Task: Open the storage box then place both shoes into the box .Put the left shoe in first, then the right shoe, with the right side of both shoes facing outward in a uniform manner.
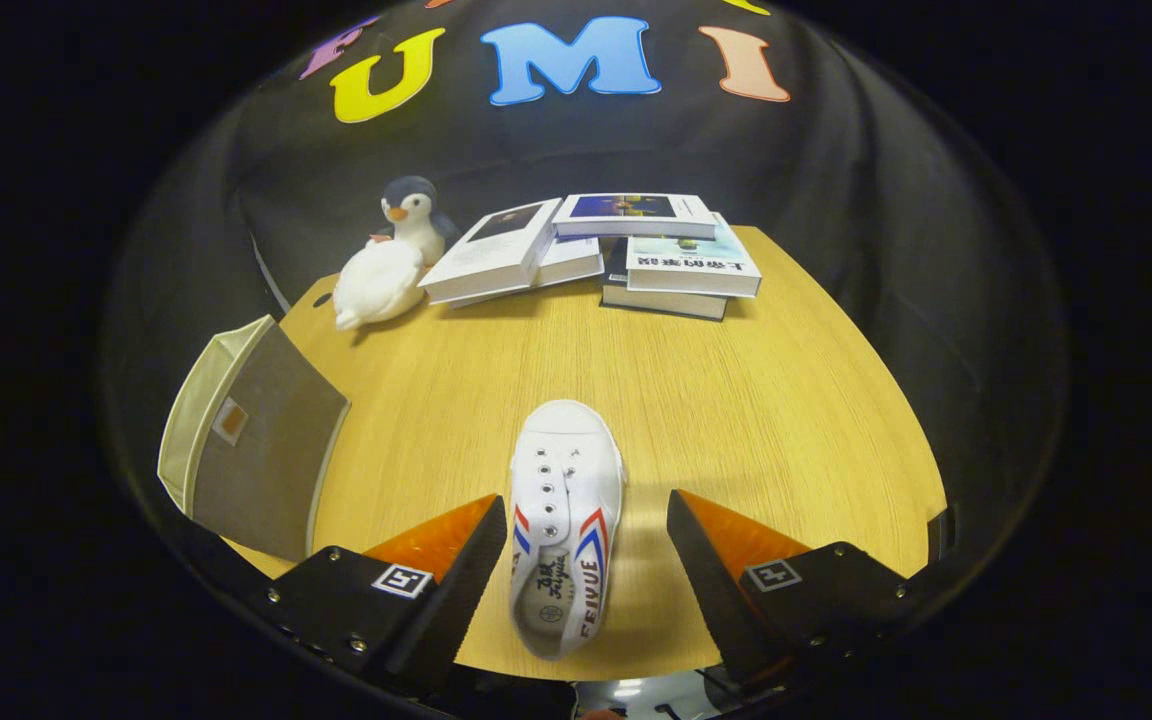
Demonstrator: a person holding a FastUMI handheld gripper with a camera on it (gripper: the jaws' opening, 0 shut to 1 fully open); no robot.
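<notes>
Shoe on table between hand-held gripper fingers; box left, books beyond.

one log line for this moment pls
claw: open, astride white shoe, not touching | storage box: left of fingers | books, penguin: beyond

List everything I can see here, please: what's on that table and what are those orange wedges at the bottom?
shoe: one, white with red and blue stripes, on the table between the fingers, toe pointing away
storage box: one, beige and grey, at the table's left edge
plush penguin: one, grey and white, far side
white plush: one, beside the penguin
books: several, piled at the far edge
table: one, light wood
gripper: one, black with orange fingers, open around the shoe
</notes>
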